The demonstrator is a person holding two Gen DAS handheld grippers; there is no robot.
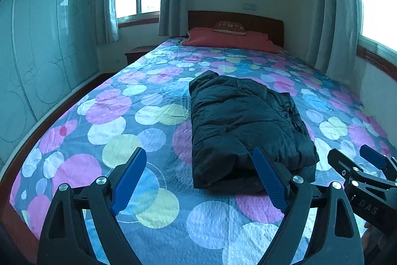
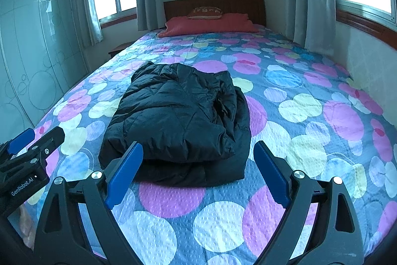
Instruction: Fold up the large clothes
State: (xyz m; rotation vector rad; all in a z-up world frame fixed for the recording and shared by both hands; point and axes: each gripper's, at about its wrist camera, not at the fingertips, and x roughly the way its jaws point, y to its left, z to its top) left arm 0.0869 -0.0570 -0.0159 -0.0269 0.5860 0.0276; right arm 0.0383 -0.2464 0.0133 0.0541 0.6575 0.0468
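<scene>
I see the black jacket (image 2: 178,121) folded on the bed (image 2: 310,101), its long side pointing away, just ahead of my spread right claw (image 2: 198,171) and spread left claw (image 1: 199,178).

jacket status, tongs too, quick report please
Left tongs open, empty. Right tongs open, empty, both short of the jacket. Jacket lies folded in a bundle on the bed. Nothing in the way.

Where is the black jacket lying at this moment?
The jacket lies folded on the dotted bedspread, toward the foot of the bed: centre-left in the right wrist view, right of centre in the left wrist view, far short of the red pillow.
</scene>
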